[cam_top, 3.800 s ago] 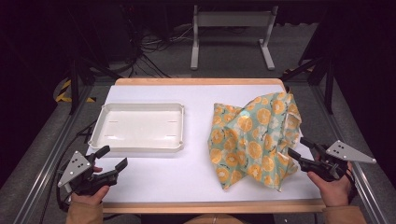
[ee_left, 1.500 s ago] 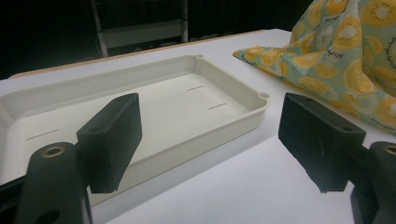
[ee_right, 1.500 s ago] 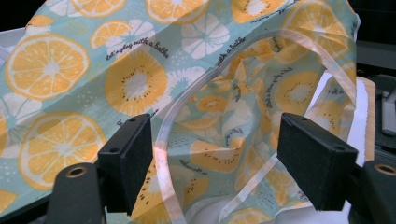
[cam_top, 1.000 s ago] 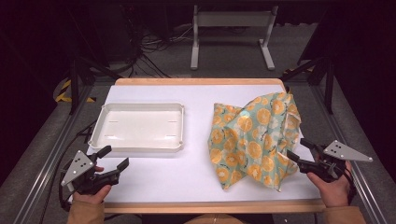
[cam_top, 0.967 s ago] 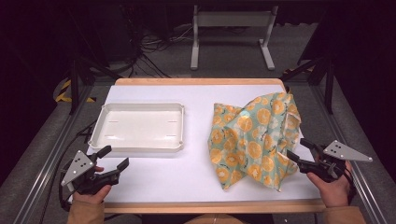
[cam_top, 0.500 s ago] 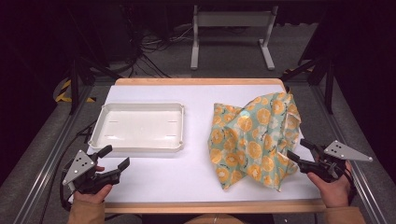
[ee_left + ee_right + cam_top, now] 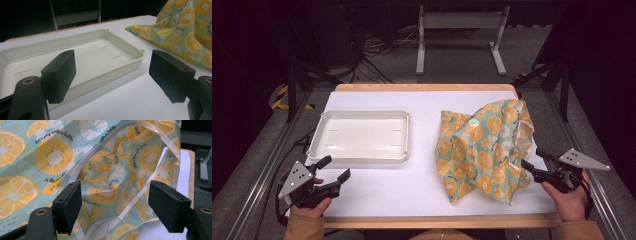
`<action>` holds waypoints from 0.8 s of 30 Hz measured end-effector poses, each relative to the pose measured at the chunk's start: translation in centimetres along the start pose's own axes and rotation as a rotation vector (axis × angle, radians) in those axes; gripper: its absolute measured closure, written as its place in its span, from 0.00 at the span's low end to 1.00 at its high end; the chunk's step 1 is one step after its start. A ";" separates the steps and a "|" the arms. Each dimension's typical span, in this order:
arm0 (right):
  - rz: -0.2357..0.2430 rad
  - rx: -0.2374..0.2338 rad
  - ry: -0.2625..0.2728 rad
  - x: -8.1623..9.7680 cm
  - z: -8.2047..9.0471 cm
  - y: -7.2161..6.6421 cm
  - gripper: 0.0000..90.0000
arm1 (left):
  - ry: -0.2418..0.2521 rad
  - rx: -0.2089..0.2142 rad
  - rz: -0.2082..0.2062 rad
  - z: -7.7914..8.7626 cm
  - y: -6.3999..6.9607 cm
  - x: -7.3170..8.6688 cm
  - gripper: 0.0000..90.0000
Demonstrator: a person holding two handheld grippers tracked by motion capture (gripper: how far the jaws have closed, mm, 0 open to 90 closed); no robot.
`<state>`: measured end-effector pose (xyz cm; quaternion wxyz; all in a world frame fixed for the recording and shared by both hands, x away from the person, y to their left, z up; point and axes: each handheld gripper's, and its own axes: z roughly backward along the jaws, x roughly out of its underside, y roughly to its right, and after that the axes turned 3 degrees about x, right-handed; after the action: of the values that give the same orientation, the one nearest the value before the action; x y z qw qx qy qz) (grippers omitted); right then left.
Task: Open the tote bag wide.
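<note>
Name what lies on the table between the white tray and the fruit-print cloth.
Nothing: bare table separates tray and cloth, seen in the high view.

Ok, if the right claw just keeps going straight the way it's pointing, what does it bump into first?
Most likely the fruit-print bag. The right claw is open, and the bag's crumpled folds and pale seam lie directly ahead between the jaws. How close it is can't be judged exactly.
</note>
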<state>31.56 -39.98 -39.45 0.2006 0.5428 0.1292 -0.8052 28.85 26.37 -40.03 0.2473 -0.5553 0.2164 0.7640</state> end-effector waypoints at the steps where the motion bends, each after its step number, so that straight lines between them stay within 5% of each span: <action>1: 0.000 0.002 -0.001 0.0 0.0 0.0 0.31 | 0.000 0.000 -0.001 0.0 0.0 0.0 0.25; 11: -0.029 0.042 -0.055 0.6 -0.9 1.1 0.31 | -0.002 -0.001 0.001 0.0 0.0 0.0 0.25; 24: -0.084 0.094 -0.242 1.3 -3.6 2.6 0.30 | -0.005 -0.006 0.000 0.0 0.1 0.1 0.25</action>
<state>35.34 -41.01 -42.02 0.1552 0.4446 0.0887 -0.8777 28.81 26.29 -40.12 0.2461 -0.5542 0.2134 0.7660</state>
